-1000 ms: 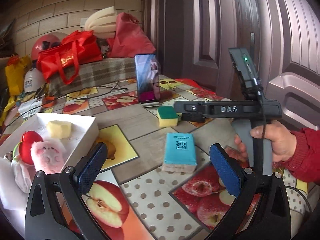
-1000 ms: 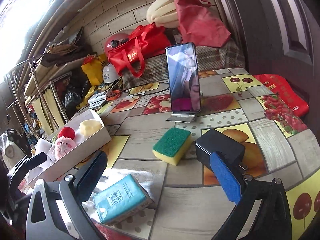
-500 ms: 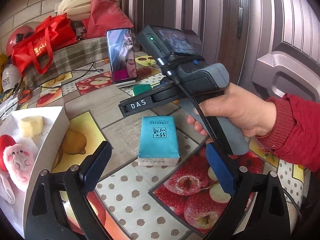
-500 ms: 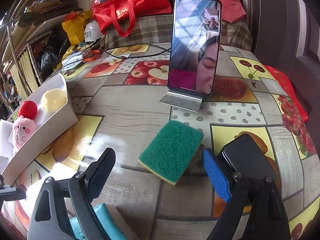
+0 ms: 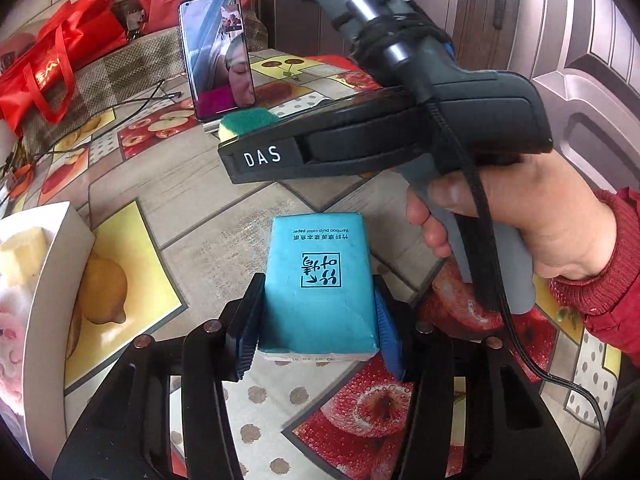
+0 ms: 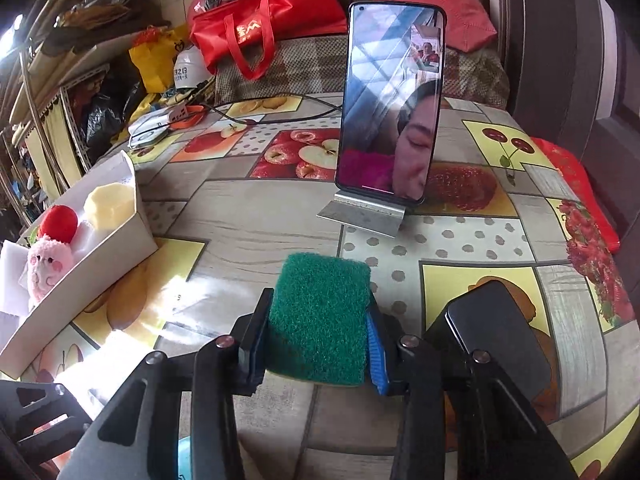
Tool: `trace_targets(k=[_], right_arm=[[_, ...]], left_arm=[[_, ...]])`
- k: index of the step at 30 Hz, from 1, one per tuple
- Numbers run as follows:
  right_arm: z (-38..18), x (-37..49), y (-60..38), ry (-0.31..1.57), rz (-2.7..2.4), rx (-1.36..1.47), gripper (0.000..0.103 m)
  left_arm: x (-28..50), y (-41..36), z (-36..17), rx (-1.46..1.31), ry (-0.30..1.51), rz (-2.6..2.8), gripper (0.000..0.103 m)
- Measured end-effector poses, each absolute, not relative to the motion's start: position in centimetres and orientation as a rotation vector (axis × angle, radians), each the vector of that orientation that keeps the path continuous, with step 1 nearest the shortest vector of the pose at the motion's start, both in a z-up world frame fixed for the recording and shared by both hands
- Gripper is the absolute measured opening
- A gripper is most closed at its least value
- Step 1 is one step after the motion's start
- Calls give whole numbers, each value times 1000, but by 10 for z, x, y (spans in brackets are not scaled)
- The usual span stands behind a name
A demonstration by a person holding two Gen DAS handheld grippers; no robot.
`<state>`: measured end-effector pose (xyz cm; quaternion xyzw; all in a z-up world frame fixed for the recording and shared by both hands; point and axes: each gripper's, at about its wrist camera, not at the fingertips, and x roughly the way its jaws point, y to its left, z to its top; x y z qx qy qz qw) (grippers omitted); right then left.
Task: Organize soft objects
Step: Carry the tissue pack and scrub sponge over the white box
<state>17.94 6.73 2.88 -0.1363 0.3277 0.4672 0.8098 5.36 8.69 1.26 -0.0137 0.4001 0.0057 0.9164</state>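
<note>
My left gripper [image 5: 316, 328] is shut on a teal tissue pack [image 5: 318, 280] that lies on the fruit-print tablecloth. My right gripper [image 6: 316, 344] is shut on a green-topped yellow sponge [image 6: 320, 316], also on the table; a bit of that sponge shows in the left wrist view [image 5: 244, 120] behind the right gripper's body. A white box [image 6: 100, 256] at the left holds a yellow sponge piece [image 6: 108, 204], a red ball [image 6: 58, 220] and a pink plush pig [image 6: 48, 264].
A phone on a metal stand [image 6: 388, 112] stands upright just beyond the green sponge. A black block [image 6: 496, 336] sits right of my right gripper. Red bags [image 6: 256, 28], a helmet and cables lie at the table's far side.
Both grippers moved forward and down and closed: the left on the tissue pack, the right on the green sponge. Both were open before.
</note>
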Motion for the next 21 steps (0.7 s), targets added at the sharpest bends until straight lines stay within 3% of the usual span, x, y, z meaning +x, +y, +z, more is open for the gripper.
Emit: trace_targets(k=[5,15,21], right_arm=[[42,159,50,579,1022,-247,40],[59,130,-14,401,954,-85,40],[64,99,-28,300,949,-110,41]], left_arm=[[41,84,23,-3,739,47,49],[-25,96,57,-36,368,274,50],[-42,97,64,-27,288,322,50]])
